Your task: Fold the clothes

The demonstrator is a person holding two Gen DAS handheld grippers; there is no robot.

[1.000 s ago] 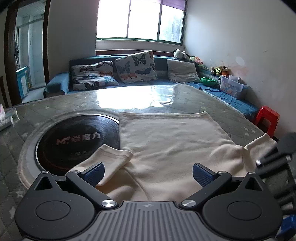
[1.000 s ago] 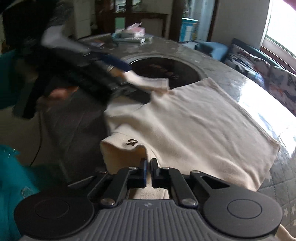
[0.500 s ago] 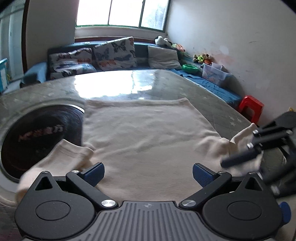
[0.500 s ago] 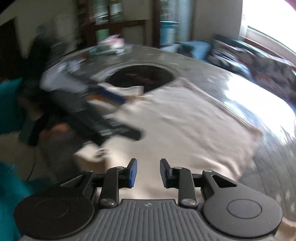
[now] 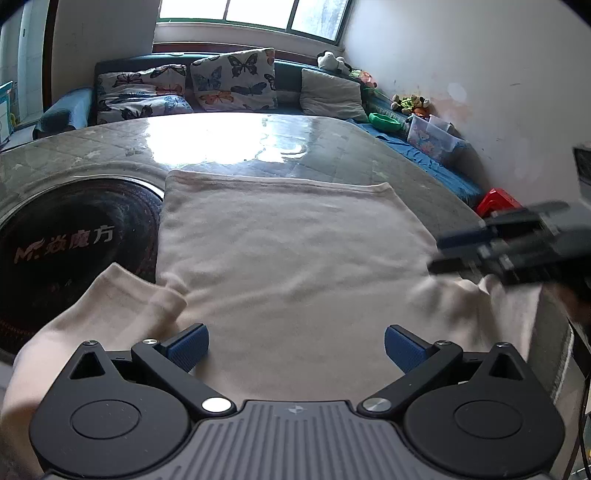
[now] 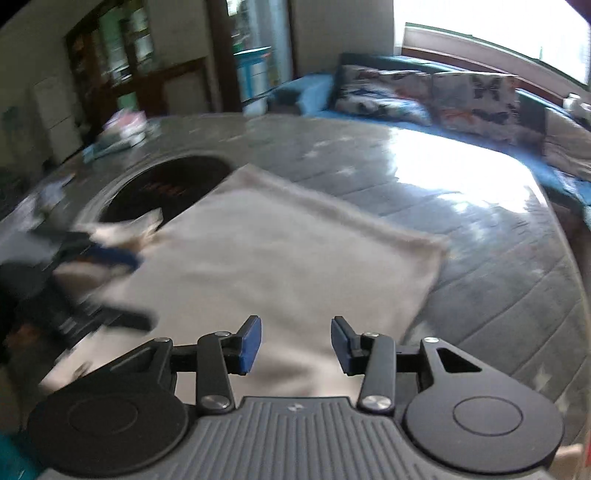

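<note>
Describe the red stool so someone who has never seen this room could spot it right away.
Start at the big round table with the cream shirt spread on it. Look past its right edge toward the white wall, where the blue bench ends. The red stool stands low there, the only bright red thing nearby.

Home living room — butterfly cushions point(image 5: 232, 79) on corner sofa point(image 5: 70, 110), soft toys point(image 5: 410, 103), big window point(image 5: 251, 13)
</note>
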